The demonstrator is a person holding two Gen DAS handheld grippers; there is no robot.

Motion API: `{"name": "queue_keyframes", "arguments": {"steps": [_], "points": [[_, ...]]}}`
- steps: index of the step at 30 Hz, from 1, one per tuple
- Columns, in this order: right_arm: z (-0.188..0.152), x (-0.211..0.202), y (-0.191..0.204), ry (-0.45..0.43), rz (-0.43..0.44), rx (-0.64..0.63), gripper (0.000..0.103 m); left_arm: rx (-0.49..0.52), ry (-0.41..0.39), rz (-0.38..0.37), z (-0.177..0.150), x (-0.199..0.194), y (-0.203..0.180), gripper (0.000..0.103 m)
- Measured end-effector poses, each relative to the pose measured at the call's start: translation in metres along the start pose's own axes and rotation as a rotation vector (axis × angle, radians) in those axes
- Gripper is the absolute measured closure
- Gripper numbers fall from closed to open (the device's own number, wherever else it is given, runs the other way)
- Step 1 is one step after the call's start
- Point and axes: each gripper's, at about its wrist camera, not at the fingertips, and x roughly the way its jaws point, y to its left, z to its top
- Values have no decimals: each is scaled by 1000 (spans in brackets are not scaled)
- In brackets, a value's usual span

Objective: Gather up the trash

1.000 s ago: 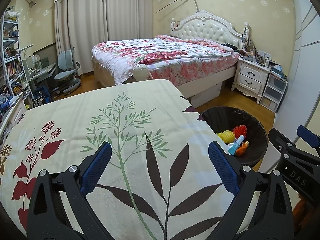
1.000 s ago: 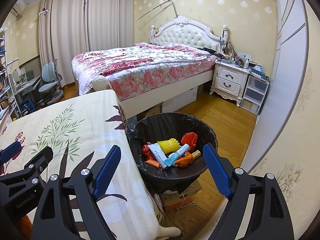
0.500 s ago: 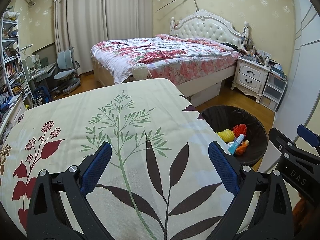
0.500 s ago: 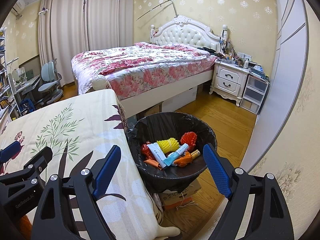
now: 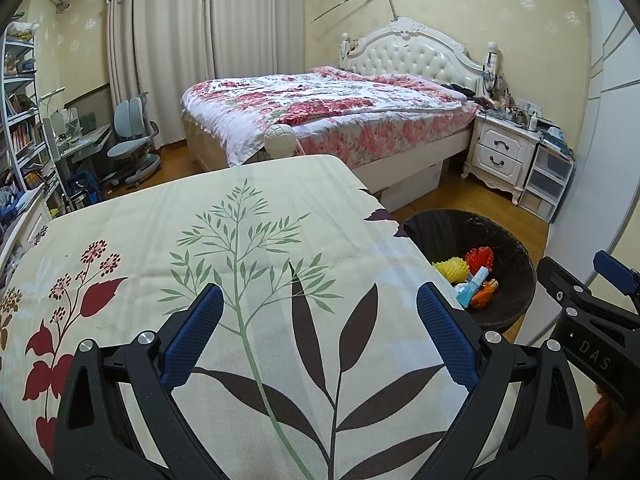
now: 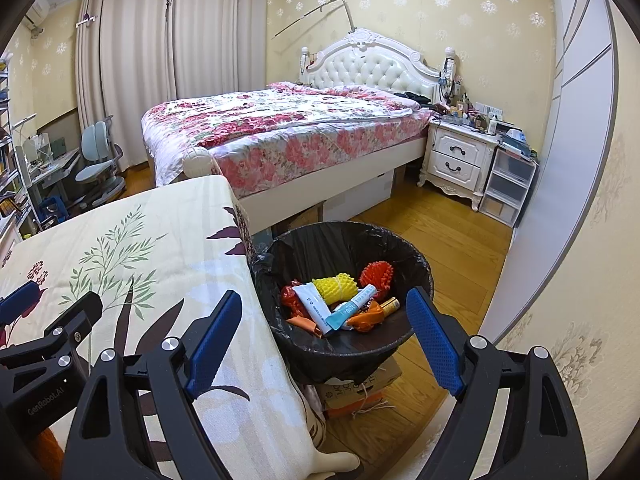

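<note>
Bedroom table (image 5: pixel 280 240), filled trash bin (image 6: pixel 416 268)

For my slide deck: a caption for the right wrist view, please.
Open right gripper poised above a black-lined round trash bin holding tubes and colourful wrappers, beside a leaf-print tablecloth.

Matt printed cloth tablecloth (image 5: pixel 280 248), glossy black plastic bin liner (image 6: pixel 344 248), smooth polished wooden floor (image 6: pixel 440 232)

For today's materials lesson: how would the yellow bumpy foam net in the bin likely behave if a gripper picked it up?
The yellow foam net looks like soft fruit-packing mesh, so probably very light and squashy. Its ridged surface should grip well, hardly slipping.
</note>
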Motion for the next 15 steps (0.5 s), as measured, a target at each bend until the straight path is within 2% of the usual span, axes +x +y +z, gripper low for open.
{"name": "queue_keyframes", "arguments": {"steps": [15], "points": [[-3,0,-1,4,0,-3,21,14,-15,12,-3,1,-4,8]]}}
